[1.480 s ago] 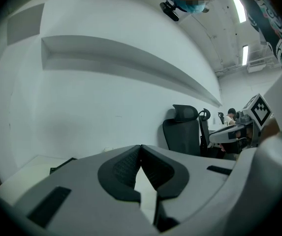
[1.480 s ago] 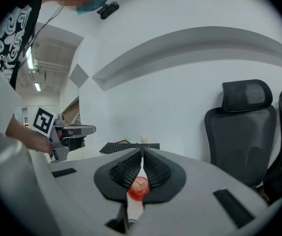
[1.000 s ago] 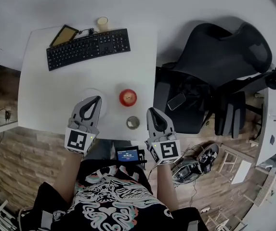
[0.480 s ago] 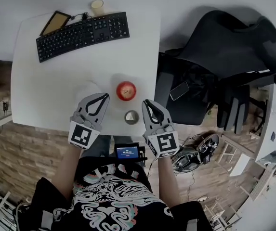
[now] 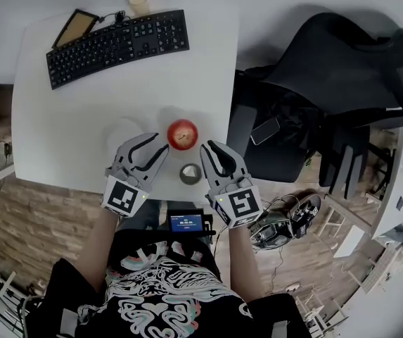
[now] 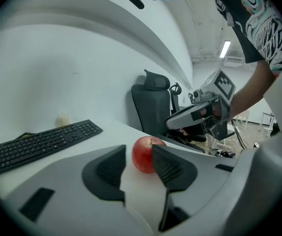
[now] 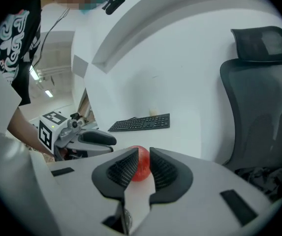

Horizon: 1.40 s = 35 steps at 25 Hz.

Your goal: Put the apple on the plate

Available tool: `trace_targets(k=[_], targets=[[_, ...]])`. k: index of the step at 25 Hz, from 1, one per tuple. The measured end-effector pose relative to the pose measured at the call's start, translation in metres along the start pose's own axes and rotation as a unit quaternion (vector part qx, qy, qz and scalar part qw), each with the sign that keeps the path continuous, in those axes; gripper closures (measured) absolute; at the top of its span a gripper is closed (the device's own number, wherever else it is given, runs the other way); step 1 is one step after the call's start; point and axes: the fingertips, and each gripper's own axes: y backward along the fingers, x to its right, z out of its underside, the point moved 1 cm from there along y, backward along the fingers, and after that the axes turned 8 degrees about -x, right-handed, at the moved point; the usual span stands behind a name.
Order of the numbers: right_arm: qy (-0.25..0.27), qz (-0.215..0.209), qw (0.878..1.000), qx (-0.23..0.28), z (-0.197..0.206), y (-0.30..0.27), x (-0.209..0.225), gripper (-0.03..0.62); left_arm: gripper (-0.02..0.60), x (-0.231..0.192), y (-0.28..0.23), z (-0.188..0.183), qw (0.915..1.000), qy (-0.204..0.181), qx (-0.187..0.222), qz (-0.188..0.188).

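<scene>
A red apple [image 5: 182,134] rests on the white table [image 5: 74,104], just right of a pale white plate [image 5: 115,129]. My left gripper [image 5: 161,145] reaches over the plate's near right side, its tips just short of the apple on the left. Its jaws have just been opening and stand open with nothing between them. In the left gripper view the apple [image 6: 143,157] shows beyond the gap of the left gripper [image 6: 138,149]. My right gripper [image 5: 207,149] sits close to the apple's near right. Its jaws have just parted slightly, and the apple [image 7: 141,165] shows beyond the right gripper [image 7: 143,152].
A small round grey object [image 5: 190,174] lies between the two grippers near the table's front edge. A black keyboard [image 5: 117,44], a tablet [image 5: 75,25] and a cup [image 5: 139,1] sit at the back. A black office chair [image 5: 328,83] stands right of the table.
Both grippers have come forward and lower, closing in on the apple from either side. The left jaws have opened from shut; the right jaws have parted a little.
</scene>
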Motion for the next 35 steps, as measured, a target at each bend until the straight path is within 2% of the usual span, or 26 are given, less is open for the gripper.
trace_targets(k=[1,2,3,7,11,14,19,25,31,35], targets=[[-0.009,-0.01,1.0,-0.004,0.002,-0.003,-0.001,0.507,0.377,0.002,-0.003,0.001,1.0,-0.001,0.0,0.008],[-0.018,-0.021,1.0,-0.01,0.004,-0.007,-0.002,0.464,0.326,0.005,-0.007,0.004,0.9998,0.0,-0.005,0.017],[-0.027,-0.03,0.999,-0.015,0.006,-0.011,-0.002,0.446,0.319,0.008,-0.011,0.009,0.9996,0.003,-0.014,0.024],[-0.043,-0.056,0.997,-0.033,0.011,-0.027,-0.003,0.396,0.311,0.014,-0.024,0.015,0.9988,0.008,-0.023,0.042],[-0.053,-0.081,0.994,-0.056,0.015,-0.04,-0.007,0.393,0.308,0.016,-0.032,0.012,0.9982,0.009,-0.023,0.055],[-0.083,-0.097,0.99,-0.058,0.016,-0.044,-0.006,0.393,0.308,0.018,-0.037,0.013,0.9978,0.002,-0.027,0.061],[-0.095,-0.103,0.989,-0.056,0.016,-0.045,-0.003,0.393,0.308,0.017,-0.039,0.012,0.9975,0.001,-0.026,0.066],[-0.074,-0.103,0.99,-0.064,0.016,-0.042,-0.005,0.396,0.308,0.017,-0.036,0.008,0.9979,-0.002,-0.022,0.061],[-0.072,-0.102,0.991,-0.049,0.004,-0.033,-0.012,0.402,0.308,0.014,-0.03,-0.003,0.9984,-0.002,-0.015,0.055],[-0.066,-0.102,0.992,-0.042,-0.006,-0.022,-0.018,0.405,0.309,0.015,-0.02,-0.018,0.9988,-0.016,-0.007,0.046]])
